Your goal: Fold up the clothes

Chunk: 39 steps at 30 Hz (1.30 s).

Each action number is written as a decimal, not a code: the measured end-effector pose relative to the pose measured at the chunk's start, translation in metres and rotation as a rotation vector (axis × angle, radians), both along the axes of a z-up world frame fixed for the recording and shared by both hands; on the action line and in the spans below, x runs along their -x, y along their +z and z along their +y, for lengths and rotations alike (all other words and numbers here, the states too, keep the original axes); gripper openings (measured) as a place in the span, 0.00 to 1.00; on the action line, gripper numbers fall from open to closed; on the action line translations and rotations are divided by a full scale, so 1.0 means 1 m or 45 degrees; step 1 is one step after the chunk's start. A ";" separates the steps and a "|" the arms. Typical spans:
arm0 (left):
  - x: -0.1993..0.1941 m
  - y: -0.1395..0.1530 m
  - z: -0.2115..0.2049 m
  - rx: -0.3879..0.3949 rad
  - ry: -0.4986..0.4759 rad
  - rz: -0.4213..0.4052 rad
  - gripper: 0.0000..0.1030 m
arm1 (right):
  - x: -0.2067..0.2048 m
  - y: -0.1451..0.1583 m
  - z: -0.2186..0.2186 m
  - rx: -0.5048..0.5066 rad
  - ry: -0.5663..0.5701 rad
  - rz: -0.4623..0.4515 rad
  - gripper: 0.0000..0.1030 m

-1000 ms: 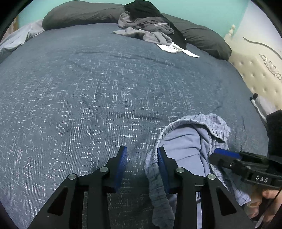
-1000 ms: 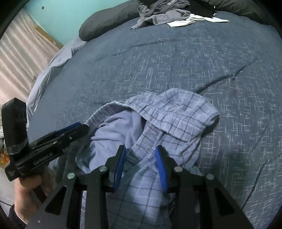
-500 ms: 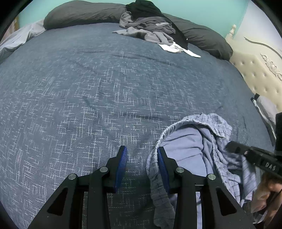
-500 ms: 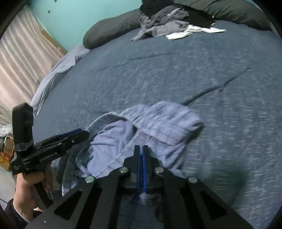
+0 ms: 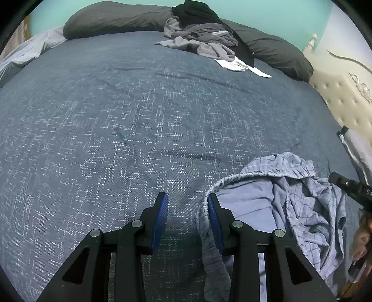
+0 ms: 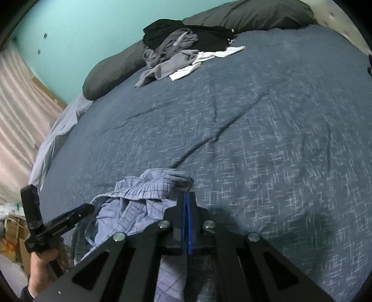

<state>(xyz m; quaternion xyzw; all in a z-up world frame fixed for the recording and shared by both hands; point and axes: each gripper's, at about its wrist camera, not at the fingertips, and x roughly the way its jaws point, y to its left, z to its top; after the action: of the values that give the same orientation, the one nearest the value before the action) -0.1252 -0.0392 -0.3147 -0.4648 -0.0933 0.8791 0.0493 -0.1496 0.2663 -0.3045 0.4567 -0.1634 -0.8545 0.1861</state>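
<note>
A pair of light blue plaid shorts [image 5: 300, 209] lies crumpled on the blue woven bedspread [image 5: 139, 130], near the bed's front edge.

In the left wrist view, the left gripper [image 5: 187, 209] sits at 6 o'clock with its blue-padded jaws wide apart and nothing clamped between them. The shorts spread from about 4 to 5 o'clock; their gathered elastic waistband [image 5: 234, 180] arcs up to the tip of the right-hand finger and drapes down along its inner face, touching it. The left-hand finger stands over bare bedspread.

In the right wrist view, the right gripper [image 6: 187, 197] has its jaws pressed together, pinching a fold of the shorts [image 6: 148, 192] at their right end. The rest of the garment trails away toward 8 o'clock, where the left gripper [image 6: 86, 209] reaches in, held by a hand [image 6: 43, 267].

At 12 to 1 o'clock across the bed, a heap of dark and grey clothes [image 5: 202, 34] rests against dark pillows [image 5: 111, 18], with a white garment [image 5: 241, 66] just beside it.
</note>
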 end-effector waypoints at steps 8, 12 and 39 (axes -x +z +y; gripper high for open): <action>-0.002 0.000 -0.004 0.000 0.005 0.000 0.38 | -0.009 0.020 -0.028 0.081 0.122 0.040 0.31; -0.003 -0.001 -0.007 -0.001 0.005 -0.001 0.38 | -0.011 0.012 -0.057 0.099 0.222 -0.013 0.35; -0.005 -0.002 -0.017 -0.010 0.008 -0.006 0.38 | -0.016 -0.032 -0.114 -0.204 0.399 -0.085 0.09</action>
<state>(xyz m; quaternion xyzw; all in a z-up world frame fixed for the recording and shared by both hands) -0.1202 -0.0561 -0.3169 -0.4663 -0.0982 0.8779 0.0482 -0.1332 0.1522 -0.3365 0.5182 -0.0276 -0.8096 0.2743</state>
